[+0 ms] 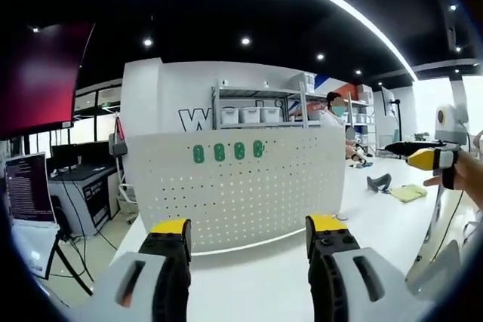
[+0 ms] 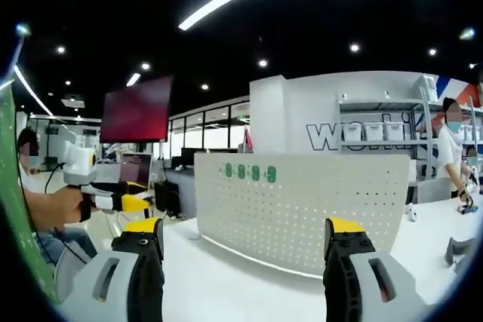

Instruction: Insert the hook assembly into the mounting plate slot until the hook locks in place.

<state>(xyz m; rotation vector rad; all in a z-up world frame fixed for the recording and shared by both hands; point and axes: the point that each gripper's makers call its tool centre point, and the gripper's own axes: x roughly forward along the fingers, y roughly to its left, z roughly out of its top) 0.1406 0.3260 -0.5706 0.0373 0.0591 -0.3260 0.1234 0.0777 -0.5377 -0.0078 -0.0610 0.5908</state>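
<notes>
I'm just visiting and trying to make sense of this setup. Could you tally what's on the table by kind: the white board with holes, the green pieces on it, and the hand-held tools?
White board with holes: 1
Green pieces on the board: 4
Hand-held tools, left tool and right tool, both open and empty: 2
Total: 7

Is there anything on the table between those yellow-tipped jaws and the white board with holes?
No, bare white table before the pegboard, in both gripper views.
</notes>
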